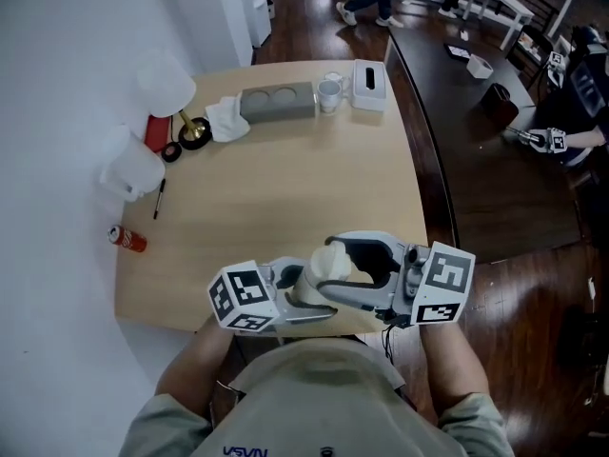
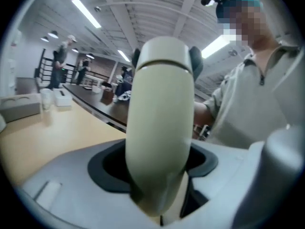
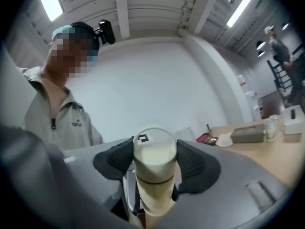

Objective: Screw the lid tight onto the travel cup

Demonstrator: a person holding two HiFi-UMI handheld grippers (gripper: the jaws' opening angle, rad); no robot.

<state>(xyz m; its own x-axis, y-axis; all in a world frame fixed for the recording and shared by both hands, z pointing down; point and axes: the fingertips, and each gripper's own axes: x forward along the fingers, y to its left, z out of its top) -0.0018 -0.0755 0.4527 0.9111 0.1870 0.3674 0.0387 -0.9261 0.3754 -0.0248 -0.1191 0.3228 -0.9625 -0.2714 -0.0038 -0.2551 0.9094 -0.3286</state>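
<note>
Cup is held off the bench, above its near edge and close to the person's chest. Left claw pinches the cup's body: the cream barrel runs along the jaws, which bear on both its sides. Right claw is closed on the lid. Its dark pads sit against the lid's two sides, just above the seam. Lid is seated on the cup, with the seam thin and even; how tight it is I cannot tell. A small square logo shows on the lid's top. The claws come at the cup from opposite sides. Along the bench's far edge stand a grey tray, a mug and a tissue box, with a cloth touching the tray's left end. A red can lies at the left edge, a pen near it.
</note>
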